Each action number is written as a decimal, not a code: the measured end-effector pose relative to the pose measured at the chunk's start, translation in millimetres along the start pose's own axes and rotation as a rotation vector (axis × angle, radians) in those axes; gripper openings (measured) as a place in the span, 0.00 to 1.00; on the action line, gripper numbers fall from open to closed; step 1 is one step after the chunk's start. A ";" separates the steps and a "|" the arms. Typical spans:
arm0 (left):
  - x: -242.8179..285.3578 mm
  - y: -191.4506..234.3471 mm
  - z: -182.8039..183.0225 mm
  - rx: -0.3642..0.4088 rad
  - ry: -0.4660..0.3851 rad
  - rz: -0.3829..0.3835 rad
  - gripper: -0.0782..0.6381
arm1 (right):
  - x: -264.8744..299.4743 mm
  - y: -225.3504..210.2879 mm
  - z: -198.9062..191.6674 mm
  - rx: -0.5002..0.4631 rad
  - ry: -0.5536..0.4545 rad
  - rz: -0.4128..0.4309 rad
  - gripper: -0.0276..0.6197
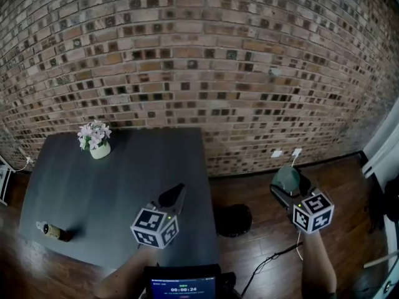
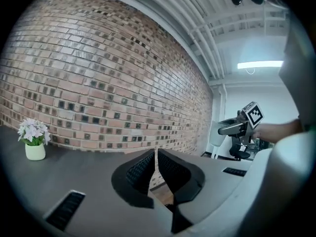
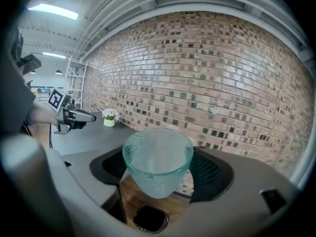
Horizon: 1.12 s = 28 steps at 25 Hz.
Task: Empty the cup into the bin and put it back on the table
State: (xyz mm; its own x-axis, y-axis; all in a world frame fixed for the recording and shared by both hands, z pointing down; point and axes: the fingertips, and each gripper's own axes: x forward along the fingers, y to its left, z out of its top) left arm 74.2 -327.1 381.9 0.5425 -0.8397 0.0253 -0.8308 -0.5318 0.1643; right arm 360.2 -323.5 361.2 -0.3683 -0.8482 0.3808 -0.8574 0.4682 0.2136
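Head view: the right tool point(image 1: 283, 190) carries the cup point(image 1: 288, 177) above the wooden floor point(image 1: 249, 185), just right of the black bin point(image 1: 234, 220) and clear of the grey tabletop point(image 1: 124, 185). The left tool point(image 1: 176, 195) hovers over the tabletop's near corner.

Left gripper view: its jaws are pressed together on nothing.

Right gripper view: the jaws stand wide, pinching the cup's sides. The cup is upright and seemingly empty, with the bin below. The emptying looks done — next, carry the cup left and set it upright on the tabletop.
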 end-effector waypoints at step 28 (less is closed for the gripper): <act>-156.2 49.1 -8.3 -0.006 -0.044 0.278 0.13 | 8.1 213.2 18.2 0.158 -0.170 0.308 0.64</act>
State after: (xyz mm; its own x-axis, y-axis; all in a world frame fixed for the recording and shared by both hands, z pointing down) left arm -50.2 -221.2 394.2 0.2876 -0.9574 0.0277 -0.9462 -0.2795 0.1630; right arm 167.9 -235.1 393.5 -0.6605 -0.7088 0.2476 -0.7370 0.6750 -0.0340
